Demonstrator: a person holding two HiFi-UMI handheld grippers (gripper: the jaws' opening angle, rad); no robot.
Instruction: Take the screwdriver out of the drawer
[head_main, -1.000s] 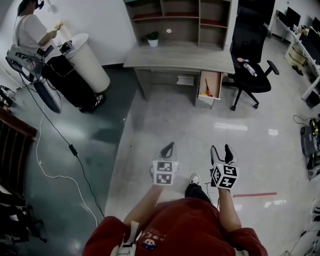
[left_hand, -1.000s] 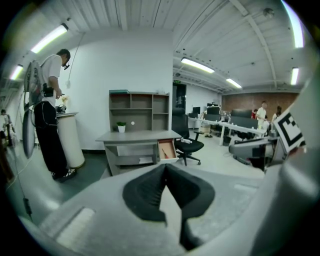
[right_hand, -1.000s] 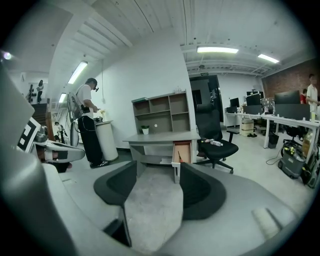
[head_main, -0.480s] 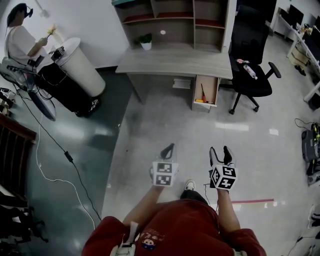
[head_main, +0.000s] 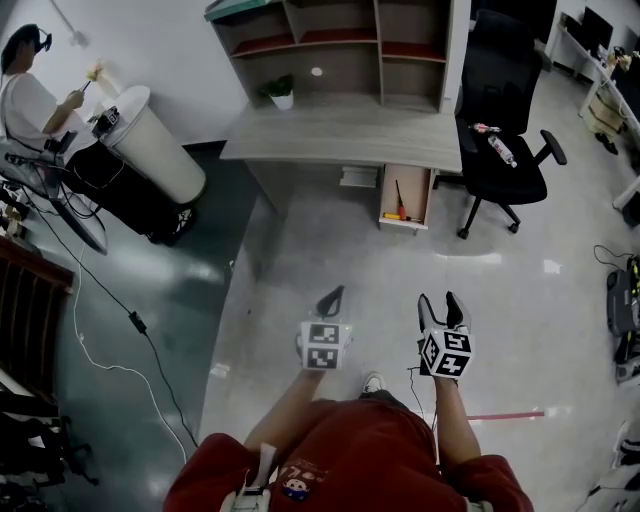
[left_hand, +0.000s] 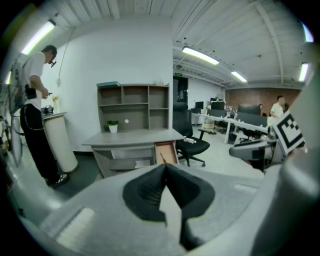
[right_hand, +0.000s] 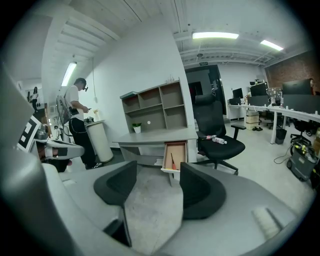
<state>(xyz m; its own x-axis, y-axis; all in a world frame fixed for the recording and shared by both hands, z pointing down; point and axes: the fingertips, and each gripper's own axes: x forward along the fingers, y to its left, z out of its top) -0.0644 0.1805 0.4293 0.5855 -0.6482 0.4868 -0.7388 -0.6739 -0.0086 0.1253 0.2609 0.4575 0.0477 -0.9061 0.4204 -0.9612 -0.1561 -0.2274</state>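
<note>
The screwdriver (head_main: 396, 201), thin with a red-and-yellow handle, lies in the open wooden drawer (head_main: 412, 199) under the right end of the grey desk (head_main: 340, 135). It also shows as the screwdriver (right_hand: 173, 161) inside the drawer (right_hand: 175, 149) in the right gripper view, and faintly as the screwdriver (left_hand: 161, 157) in the left gripper view. Both grippers hang over bare floor, well short of the desk. My left gripper (head_main: 332, 298) is shut and empty, its jaws meeting at the tips. My right gripper (head_main: 443, 303) is open and empty.
A black office chair (head_main: 500, 120) with a bottle (head_main: 497, 147) on its seat stands right of the drawer. A white round stand (head_main: 155, 140) and a person (head_main: 25, 95) are at the far left. A cable (head_main: 110, 290) trails over the dark floor.
The desk and drawer have drawn nearer and shifted left and down in the head view as the person walks forward. Both grippers keep their pose and state.
</note>
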